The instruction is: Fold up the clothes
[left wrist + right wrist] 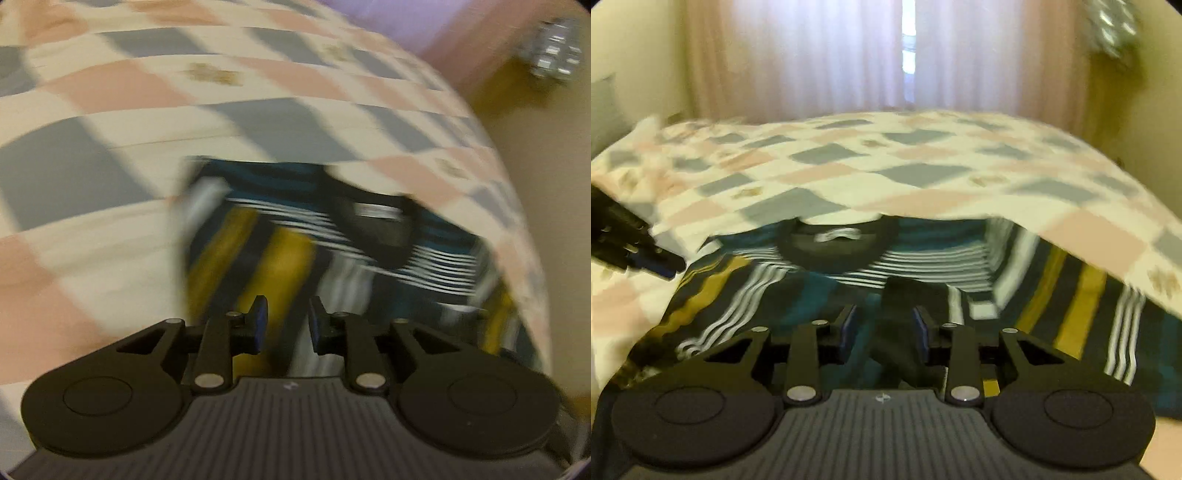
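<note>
Striped shirt (332, 236): teal, mustard and white, it lay on the checked bedspread (110, 110) in my left view.
Left gripper (284, 321): I had its jaws apart, empty, above the hem.
Right view: shirt (820, 295) spread flat, collar pointing to the curtains (812, 55), long axis away from me.
Right gripper (884, 325): gaping, gripping nothing.
Risk: blur; I might pinch bedspread too.

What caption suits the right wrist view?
Open right claw hovers above a striped shirt spread on a checkered bedspread.
</note>
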Action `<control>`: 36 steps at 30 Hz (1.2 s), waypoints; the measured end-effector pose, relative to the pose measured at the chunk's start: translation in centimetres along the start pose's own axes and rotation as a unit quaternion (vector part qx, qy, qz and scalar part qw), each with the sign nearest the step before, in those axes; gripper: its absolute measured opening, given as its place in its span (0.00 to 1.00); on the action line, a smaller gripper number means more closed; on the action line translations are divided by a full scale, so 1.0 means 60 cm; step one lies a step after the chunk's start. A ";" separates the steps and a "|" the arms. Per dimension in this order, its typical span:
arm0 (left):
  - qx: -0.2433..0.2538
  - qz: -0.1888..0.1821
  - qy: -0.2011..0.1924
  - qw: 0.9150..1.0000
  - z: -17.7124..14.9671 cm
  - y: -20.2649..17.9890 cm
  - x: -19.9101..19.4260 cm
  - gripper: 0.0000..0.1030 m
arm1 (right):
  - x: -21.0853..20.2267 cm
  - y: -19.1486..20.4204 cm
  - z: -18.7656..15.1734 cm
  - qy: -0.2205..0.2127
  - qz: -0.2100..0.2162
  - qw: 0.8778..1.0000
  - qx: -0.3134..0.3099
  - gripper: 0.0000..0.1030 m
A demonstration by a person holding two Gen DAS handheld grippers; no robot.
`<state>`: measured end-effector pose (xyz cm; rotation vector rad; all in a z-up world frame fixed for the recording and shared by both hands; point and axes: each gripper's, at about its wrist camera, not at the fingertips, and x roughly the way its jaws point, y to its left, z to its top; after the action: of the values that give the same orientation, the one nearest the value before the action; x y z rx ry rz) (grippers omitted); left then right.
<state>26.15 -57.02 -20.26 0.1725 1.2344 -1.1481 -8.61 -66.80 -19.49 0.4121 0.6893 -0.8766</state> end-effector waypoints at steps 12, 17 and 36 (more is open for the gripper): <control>0.129 -0.172 0.090 0.972 -0.049 -0.310 0.171 0.17 | 0.032 -0.103 -0.060 0.044 0.073 0.993 0.078 0.23; 0.164 -0.079 0.144 0.973 -0.115 -0.336 0.280 0.16 | -0.046 -0.204 -0.089 0.026 0.083 0.984 0.158 0.27; 0.191 -0.015 0.090 0.977 -0.140 -0.350 0.274 0.18 | -0.189 -0.707 -0.220 -0.111 -0.160 0.799 0.568 0.15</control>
<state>3.00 -71.14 -27.17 0.5593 1.1651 -1.4138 -53.06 -77.44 -23.27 1.2654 -0.0862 -1.6020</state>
